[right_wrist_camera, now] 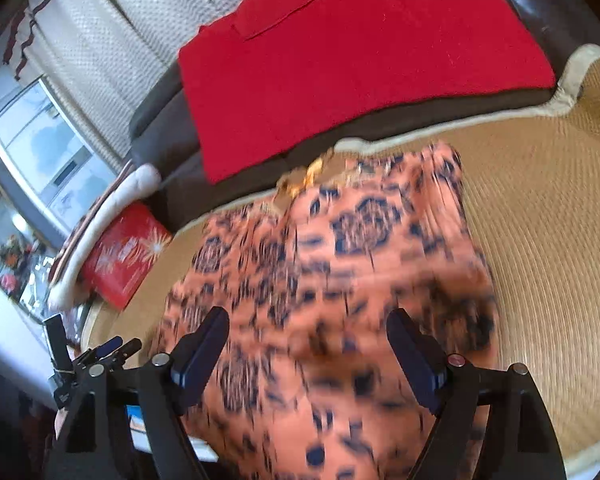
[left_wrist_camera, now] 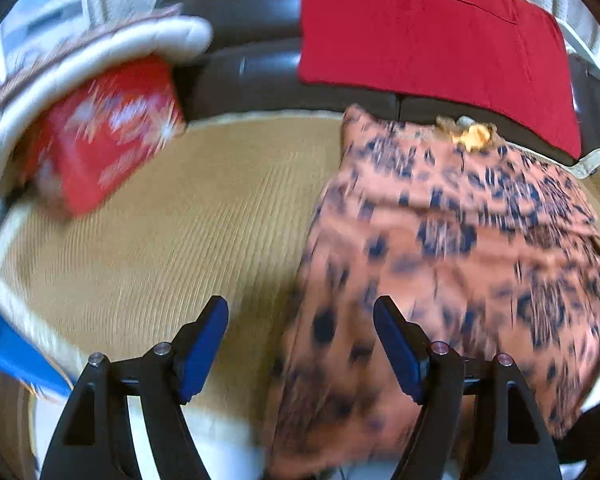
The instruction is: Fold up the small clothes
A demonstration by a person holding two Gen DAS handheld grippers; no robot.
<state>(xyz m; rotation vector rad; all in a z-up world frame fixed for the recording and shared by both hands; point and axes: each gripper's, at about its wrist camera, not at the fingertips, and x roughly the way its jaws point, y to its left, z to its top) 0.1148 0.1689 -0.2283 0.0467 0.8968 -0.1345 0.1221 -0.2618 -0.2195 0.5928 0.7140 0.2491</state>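
A salmon-orange garment point(left_wrist_camera: 460, 240) with a dark blue print lies spread on a woven straw mat point(left_wrist_camera: 200, 208); a yellow tag point(left_wrist_camera: 472, 136) marks its far edge. My left gripper point(left_wrist_camera: 300, 308) hovers open over the garment's left edge, one finger above bare mat and the other above the cloth. In the right wrist view the same garment point(right_wrist_camera: 340, 280) fills the middle of the mat point(right_wrist_camera: 540, 220). My right gripper point(right_wrist_camera: 308, 316) is open just above the garment's near part, with nothing pinched between the blue pads. Both views are motion-blurred.
A flat red cloth point(left_wrist_camera: 432, 40) point(right_wrist_camera: 340, 60) lies on a dark sofa behind the mat. At the mat's far left corner a red box with a sparkle print point(left_wrist_camera: 108, 136) point(right_wrist_camera: 124, 252) sits under a white padded cushion point(left_wrist_camera: 100, 52). A window is at the left.
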